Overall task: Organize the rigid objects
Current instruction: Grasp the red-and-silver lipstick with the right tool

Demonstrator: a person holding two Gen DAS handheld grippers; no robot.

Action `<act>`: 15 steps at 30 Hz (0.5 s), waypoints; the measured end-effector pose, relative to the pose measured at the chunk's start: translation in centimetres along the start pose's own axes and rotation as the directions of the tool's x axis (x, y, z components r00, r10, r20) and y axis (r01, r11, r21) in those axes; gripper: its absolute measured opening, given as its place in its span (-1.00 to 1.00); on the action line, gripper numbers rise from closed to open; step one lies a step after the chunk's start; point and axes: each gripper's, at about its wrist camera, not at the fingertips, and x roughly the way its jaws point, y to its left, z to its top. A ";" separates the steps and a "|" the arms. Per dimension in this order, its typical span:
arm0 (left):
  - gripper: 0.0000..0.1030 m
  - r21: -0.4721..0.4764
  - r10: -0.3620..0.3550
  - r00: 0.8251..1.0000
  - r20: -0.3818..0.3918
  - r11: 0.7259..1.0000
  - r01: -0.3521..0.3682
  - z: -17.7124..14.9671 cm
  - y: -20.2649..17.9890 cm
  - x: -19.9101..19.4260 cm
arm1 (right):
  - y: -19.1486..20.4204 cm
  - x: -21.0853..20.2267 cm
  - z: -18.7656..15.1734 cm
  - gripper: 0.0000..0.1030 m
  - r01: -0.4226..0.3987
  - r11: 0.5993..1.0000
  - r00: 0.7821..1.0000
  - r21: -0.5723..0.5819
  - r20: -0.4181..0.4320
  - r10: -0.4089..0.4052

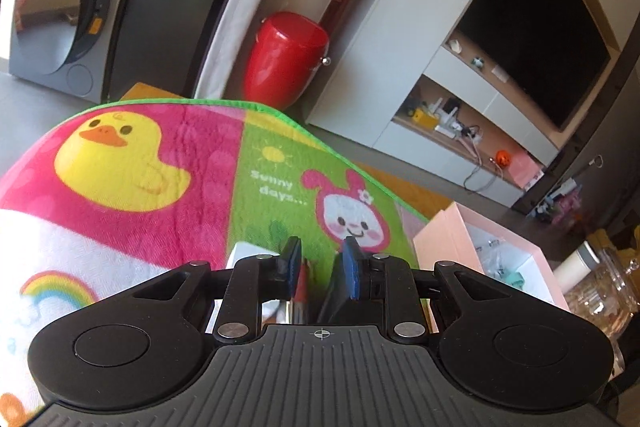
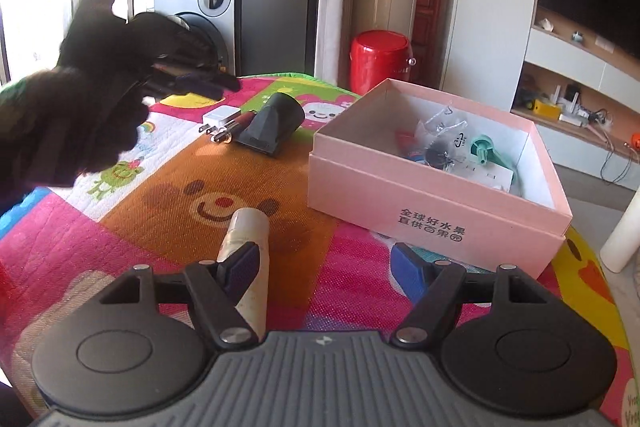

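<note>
Pink card forms the open box (image 2: 436,195) that is set on the right part of the surface (image 2: 160,187), which is covered by a bright cartoon mat (image 1: 160,155). Inside the box, small loose items are seen, among them a teal plastic piece (image 2: 484,147) and clear bags. Near the far edge of the mat, a white charger plug (image 2: 218,119) is laid just beside a black wedge-shaped part (image 2: 276,123), with a slim reddish piece (image 2: 240,121) between them.

The right hand-held gripper (image 2: 324,267) is held with its jaws well apart and nothing is gripped; a pale tube (image 2: 248,251) lies on the mat partly hidden behind its left finger, and contact cannot be told. The left hand-held gripper (image 1: 320,263) is nearly closed, its blue pads (image 1: 352,267) close together above the plug and the black part; whether anything is pinched cannot be told. In the right wrist view, it is seen carried by a dark gloved hand (image 2: 104,83).
</note>
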 end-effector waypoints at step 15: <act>-0.43 0.136 0.058 0.997 -0.049 0.989 -0.051 -1.6 1.4 2.6 | 0.5 3.4 10.4 0.45 -0.107 0.994 0.994 -0.004 0.033 0.107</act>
